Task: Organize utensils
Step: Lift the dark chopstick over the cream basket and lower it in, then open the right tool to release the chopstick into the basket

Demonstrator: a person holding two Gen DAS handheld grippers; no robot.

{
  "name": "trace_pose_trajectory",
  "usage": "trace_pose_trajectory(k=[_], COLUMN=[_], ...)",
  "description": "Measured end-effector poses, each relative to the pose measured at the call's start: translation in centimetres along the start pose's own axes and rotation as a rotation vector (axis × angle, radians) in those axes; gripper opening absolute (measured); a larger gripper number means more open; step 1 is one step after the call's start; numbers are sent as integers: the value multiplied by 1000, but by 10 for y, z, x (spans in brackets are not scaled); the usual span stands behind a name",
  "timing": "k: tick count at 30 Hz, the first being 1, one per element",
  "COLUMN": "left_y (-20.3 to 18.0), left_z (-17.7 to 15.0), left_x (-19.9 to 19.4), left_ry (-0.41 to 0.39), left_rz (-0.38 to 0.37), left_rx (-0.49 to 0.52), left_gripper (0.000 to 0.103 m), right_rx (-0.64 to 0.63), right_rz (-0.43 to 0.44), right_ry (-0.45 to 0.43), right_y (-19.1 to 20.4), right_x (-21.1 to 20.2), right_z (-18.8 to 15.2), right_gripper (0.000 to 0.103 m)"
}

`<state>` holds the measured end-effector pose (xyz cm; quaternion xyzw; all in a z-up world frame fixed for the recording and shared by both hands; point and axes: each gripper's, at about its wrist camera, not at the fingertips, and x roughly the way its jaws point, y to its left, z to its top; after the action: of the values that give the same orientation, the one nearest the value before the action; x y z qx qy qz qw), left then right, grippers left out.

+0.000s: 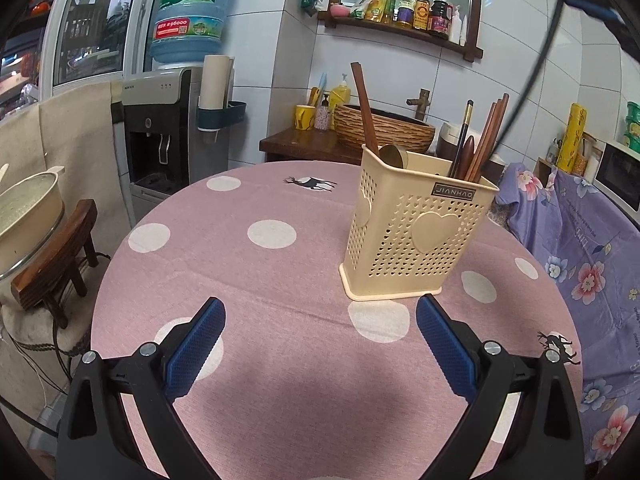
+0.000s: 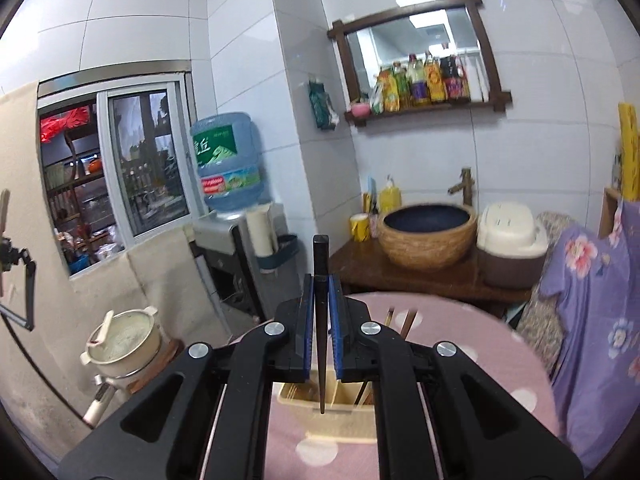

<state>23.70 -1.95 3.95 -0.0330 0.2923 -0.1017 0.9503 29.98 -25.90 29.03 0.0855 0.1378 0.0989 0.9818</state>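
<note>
A cream perforated utensil holder (image 1: 416, 236) stands on the round table with a pink dotted cloth (image 1: 240, 280). It holds a wooden spoon (image 1: 362, 108), a metal spoon and several brown chopsticks (image 1: 490, 136). My left gripper (image 1: 320, 308) is open and empty, low over the cloth just in front of the holder. My right gripper (image 2: 321, 280) is shut on a single dark chopstick (image 2: 321, 320), which hangs tip-down above the holder (image 2: 344, 420). In the left wrist view the right gripper (image 1: 592, 4) is high at the top right, with the chopstick (image 1: 532, 72) slanting down toward the holder.
A water dispenser (image 1: 160, 132) stands behind the table at the left. A cream pot (image 1: 28, 216) rests on a wooden stool at the left edge. Purple floral fabric (image 1: 584, 248) hangs at the right. A woven basin (image 1: 384, 128) sits on a wooden counter behind.
</note>
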Motion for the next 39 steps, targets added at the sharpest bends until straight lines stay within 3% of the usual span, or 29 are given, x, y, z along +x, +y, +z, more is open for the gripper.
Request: trace_pose_trajectory(k=[5,16,21,32,34,35,36,37,39], left_y=[-1,0,-1,-4,-5,-5,-5,-5,-5], left_z=[-3,-13,-15,-15,-15,-15,-16,-16,-16], left_x=[0,4,5,3,2,1,1,0,-1], left_ry=[9,36,39,26,21,17,10,6,1], left_rz=[-8,-17,-23,-19,-17,-15,-12,-10,-8], left_rx=[-2,-13,-16,-10,-9,-8,-7,-5,-3], left_gripper=[95,95,95,95,96,97,97,97,97], right_rx=[8,-17,-23,-21,-31,-36,-40,-33,-18], right_rz=[-43,-98,-95,-101,-104,-109,-111,-110,-101], right_ry=[3,156,210,196,187,177,164,148,134], right_y=[-4,-7,-6,-10,-7,-7,-7,-8,-7], right_x=[31,97,112,114,111,108,104,99,89], right_z=[7,-62,-89,-102,-105,-105,-105,-107,-109], right_gripper=[8,8,8,9,15,26,42,50,54])
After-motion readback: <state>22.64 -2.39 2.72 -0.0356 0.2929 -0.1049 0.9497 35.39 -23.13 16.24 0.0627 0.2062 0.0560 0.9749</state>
